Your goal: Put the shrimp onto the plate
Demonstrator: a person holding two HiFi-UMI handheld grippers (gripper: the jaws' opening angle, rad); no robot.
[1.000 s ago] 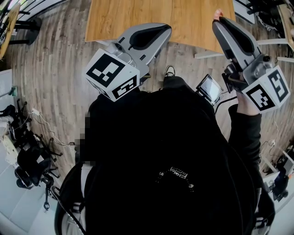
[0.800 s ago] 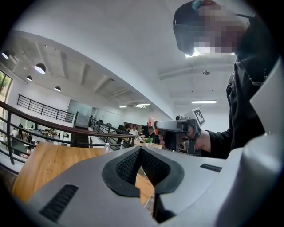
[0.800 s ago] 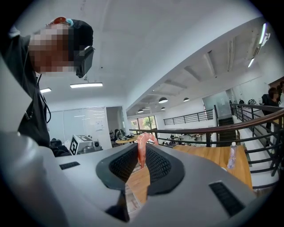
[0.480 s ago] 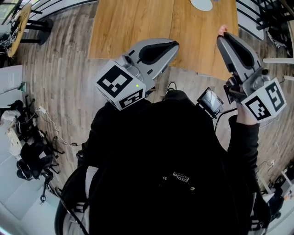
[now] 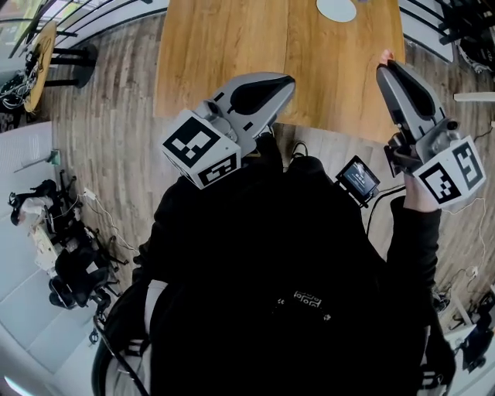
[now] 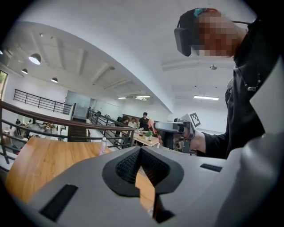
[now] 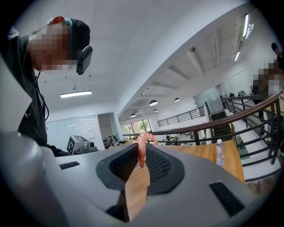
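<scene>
Overhead, the head view showed the person's black top point(image 5: 294, 263) filling the lower frame, with one gripper raised on each side over the near edge of a wooden table point(image 5: 224, 46). The right gripper point(image 5: 389, 71) sat at about 2 o'clock from frame centre, its marker cube point(image 5: 452, 172) nearest the camera and its jaws pointing toward 12 o'clock. Its jaws were drawn narrow and pinched the shrimp point(image 7: 141, 153) at the pad tips; the pink body curled up above the pads and its lower end hung down between them. So the shrimp was off the table, held in the air just over the table's near edge. In the head view it showed only as a small pink bit at the jaw tip. The plate point(image 5: 336, 9), a pale round disc, lay on the table at 12 to 1 o'clock, at the top edge of the frame and well apart from the shrimp. The left gripper point(image 6: 140, 150) sat at about 11 o'clock, angled toward 1 o'clock, near the table's front edge. Its pads met at the tips with nothing between them. A clear bottle point(image 7: 218, 153) stood on the table at 3 o'clock in the right gripper view. A small screen point(image 5: 356, 178) hung just beside the right forearm.
</scene>
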